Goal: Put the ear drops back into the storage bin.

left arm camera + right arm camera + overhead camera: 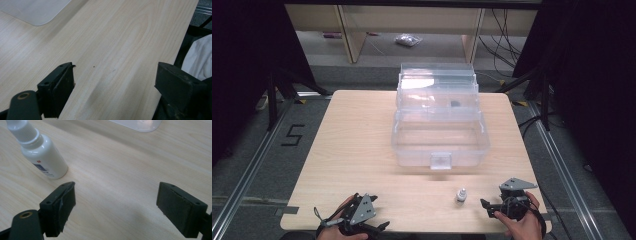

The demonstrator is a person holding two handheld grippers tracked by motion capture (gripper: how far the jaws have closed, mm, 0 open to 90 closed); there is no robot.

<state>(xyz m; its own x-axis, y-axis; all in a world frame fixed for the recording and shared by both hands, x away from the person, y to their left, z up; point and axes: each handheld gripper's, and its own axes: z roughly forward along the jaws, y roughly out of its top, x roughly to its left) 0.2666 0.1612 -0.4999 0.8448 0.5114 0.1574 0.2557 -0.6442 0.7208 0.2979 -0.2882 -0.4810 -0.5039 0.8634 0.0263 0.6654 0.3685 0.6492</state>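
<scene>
Bottle point(460, 195), small and white with a paler cap, is standing upright on the light wooden tabletop point(362, 150), near the front edge and toward the person's right; it is sitting just to the left of the right hand-held gripper point(486, 206), close by but not touching it; in the right gripper view the bottle point(42, 155) is appearing beyond and to the left of the left jaw, outside the gap between the jaws; the right hand-held gripper point(116, 207) is resting with its jaws spread wide, nothing lying between them but bare wood; the left hand-held gripper point(379, 227) is lying at the front left edge of the tabletop, well apart from the bottle; in its own view the left hand-held gripper point(115, 87) is showing its jaws spread wide as well, gripping nothing; a clear plastic box point(439, 140) with its lid raised is standing at the middle of the tabletop, well behind the bottle; a small dark thing point(455, 104) is sitting inside its back part, too small to tell what it is.
</scene>
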